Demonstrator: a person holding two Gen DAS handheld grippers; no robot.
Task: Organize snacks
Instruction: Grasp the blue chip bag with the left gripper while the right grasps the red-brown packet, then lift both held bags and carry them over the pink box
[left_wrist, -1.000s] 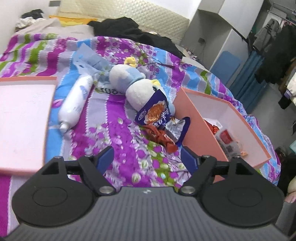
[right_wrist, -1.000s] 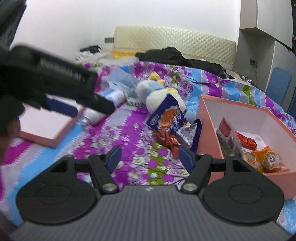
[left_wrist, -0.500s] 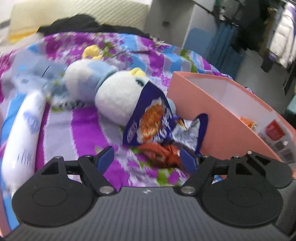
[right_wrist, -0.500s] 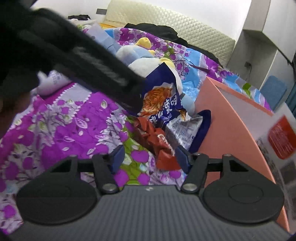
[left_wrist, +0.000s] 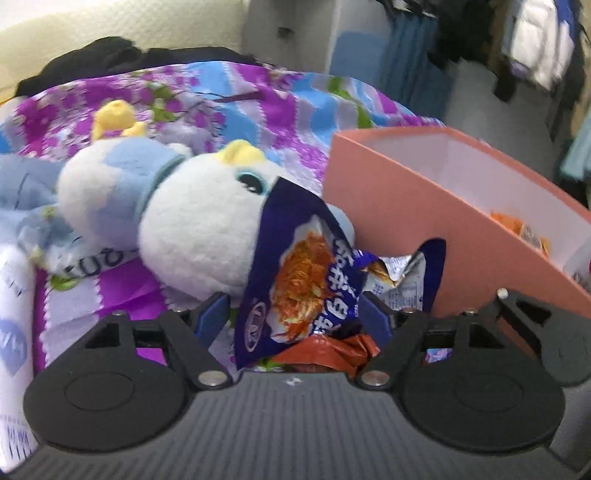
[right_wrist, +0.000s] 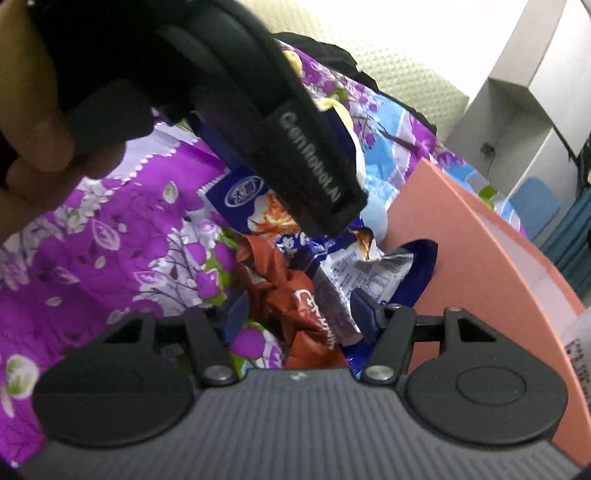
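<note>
Floral bed (left_wrist: 155, 288), pink box (left_wrist: 424, 236) at 3 o'clock. Reaching step: spread jaws straddling blue snack bag (left_wrist: 295, 288) and red packet (right_wrist: 295, 314), neither pinched. Next: close, lift boxward.

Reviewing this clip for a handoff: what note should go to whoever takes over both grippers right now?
Left gripper: open, straddling the blue snack bag, no grip yet.
Right gripper: its jaws have just been closing around the red wrapper; not yet clamped.
Both snacks lie on the bedspread against the pink box, the blue bag leaning on the plush toy.
Done: some snacks already in the box.
Left: grasp these two and drop them in.
</note>
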